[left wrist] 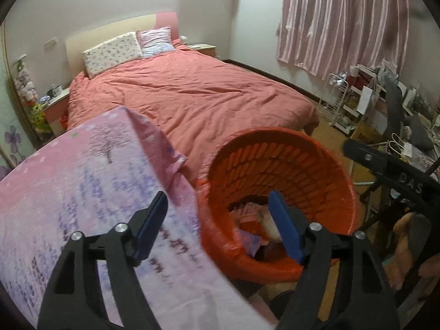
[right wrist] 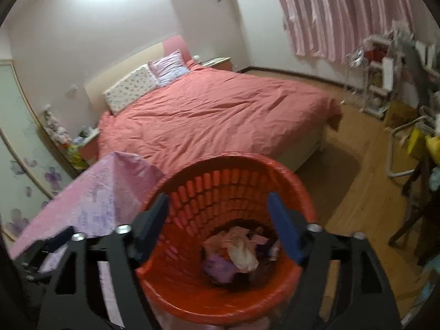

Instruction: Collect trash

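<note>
A round red slatted bin (left wrist: 280,170) stands on the floor beside a table with a pink printed cloth (left wrist: 82,181). Crumpled pink, white and purple trash (right wrist: 236,253) lies at its bottom; it also shows in the left wrist view (left wrist: 250,220). My left gripper (left wrist: 218,202) is open and empty, over the gap between the table edge and the bin's left rim. My right gripper (right wrist: 218,202) is open and empty, right above the bin (right wrist: 233,181). The right gripper's body also shows at the right of the left wrist view (left wrist: 385,170).
A bed with a salmon cover (left wrist: 192,93) and two pillows (left wrist: 129,46) fills the room behind. Cluttered white racks (left wrist: 346,99) and a desk stand at the right under pink curtains (left wrist: 343,19). Wooden floor (right wrist: 357,192) lies right of the bin. A bedside table (left wrist: 55,107) stands at the left.
</note>
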The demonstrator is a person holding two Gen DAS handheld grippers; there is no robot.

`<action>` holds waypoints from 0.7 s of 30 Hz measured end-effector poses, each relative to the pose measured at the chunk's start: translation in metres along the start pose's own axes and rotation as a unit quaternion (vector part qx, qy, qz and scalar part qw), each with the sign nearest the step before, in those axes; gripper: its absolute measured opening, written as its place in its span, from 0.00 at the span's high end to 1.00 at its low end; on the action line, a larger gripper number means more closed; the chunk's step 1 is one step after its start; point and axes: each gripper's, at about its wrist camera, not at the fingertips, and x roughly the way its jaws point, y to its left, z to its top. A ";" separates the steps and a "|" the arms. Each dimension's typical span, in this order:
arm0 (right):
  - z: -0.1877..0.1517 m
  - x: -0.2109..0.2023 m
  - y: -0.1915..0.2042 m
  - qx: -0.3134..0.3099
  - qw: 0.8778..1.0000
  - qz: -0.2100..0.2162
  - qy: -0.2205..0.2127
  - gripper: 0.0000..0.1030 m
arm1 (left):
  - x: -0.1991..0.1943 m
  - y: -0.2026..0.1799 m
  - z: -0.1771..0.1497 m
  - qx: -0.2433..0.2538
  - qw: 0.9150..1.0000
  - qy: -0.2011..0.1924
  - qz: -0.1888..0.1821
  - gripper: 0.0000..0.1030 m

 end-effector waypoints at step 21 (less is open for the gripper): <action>-0.108 -0.175 0.062 -0.130 0.981 -0.049 -0.138 0.02 | -0.213 0.081 -0.155 -0.107 0.967 -0.115 0.201 0.04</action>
